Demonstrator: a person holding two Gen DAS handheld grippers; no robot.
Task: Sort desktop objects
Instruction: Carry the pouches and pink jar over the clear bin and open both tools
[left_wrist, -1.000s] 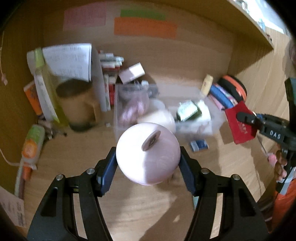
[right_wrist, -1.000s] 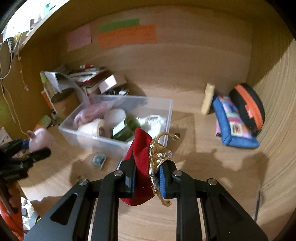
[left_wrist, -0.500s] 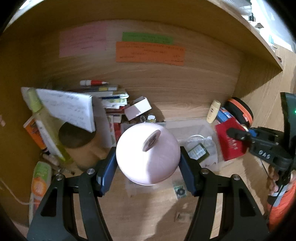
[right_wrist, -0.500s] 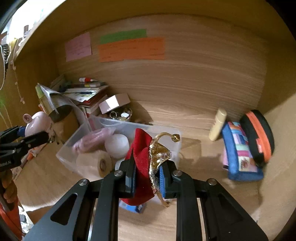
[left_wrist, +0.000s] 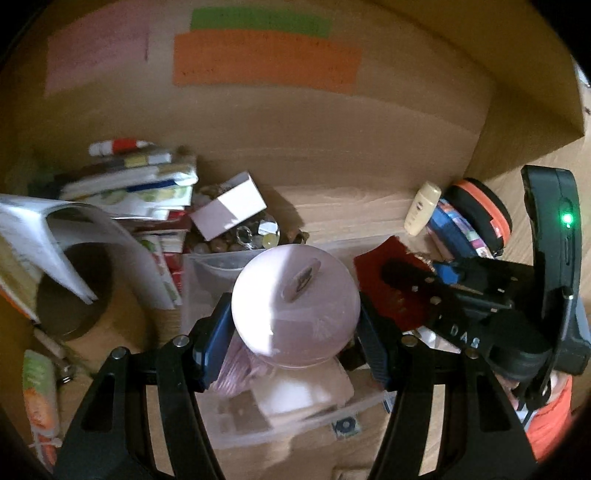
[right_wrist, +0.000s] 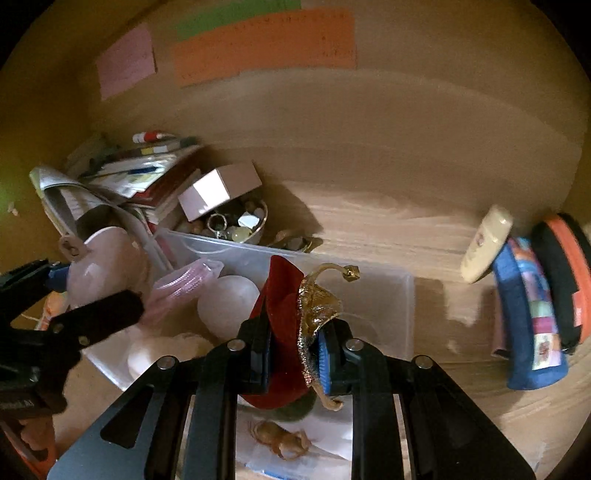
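My left gripper is shut on a pale pink round toy, held above the clear plastic bin. In the right wrist view the same toy hangs at the left, over the bin's left end. My right gripper is shut on a red velvet pouch with gold trim, also held over the bin. From the left wrist view the right gripper and the pouch are close on the right. A white ball and a pink packet lie inside the bin.
Books, a small white box and a bowl of beads crowd the back left. A brown cup stands at the left. A cream tube, blue pencil case and orange-black case sit at the right wall.
Both grippers have moved forward toward the back wall and now hang over the bin, closer together. Each keeps its grip, the left on the toy and the right on the pouch.
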